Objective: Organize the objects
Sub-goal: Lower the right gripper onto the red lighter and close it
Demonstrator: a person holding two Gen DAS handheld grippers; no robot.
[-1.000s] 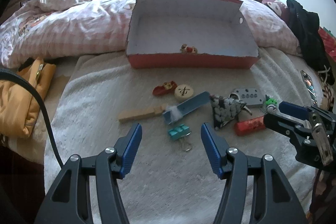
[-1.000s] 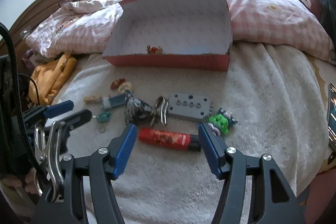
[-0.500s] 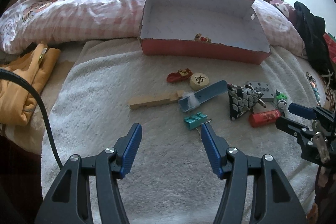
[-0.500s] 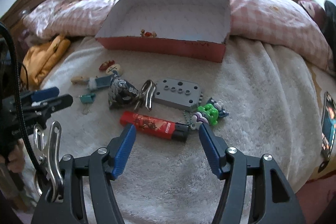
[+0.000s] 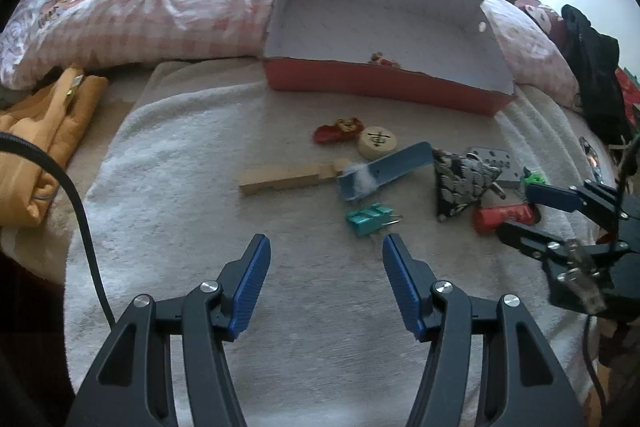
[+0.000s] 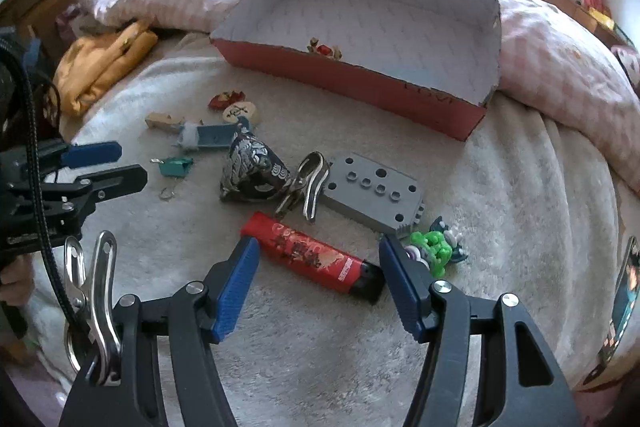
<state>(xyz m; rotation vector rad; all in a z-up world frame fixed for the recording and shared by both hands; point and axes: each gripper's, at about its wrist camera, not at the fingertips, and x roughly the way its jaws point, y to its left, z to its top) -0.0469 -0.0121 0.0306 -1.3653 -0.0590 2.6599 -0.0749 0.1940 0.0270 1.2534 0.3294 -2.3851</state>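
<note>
Bed blanket: right gripper spread, seemingly not touching red lighter; left gripper spread, empty

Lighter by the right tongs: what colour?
Red lighter with a printed pattern and a black end; clearest in right wrist view.

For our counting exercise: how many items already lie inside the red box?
1: a small red and tan trinket lies on the floor of the red box, just behind its front wall. That wall may hide others.
</note>
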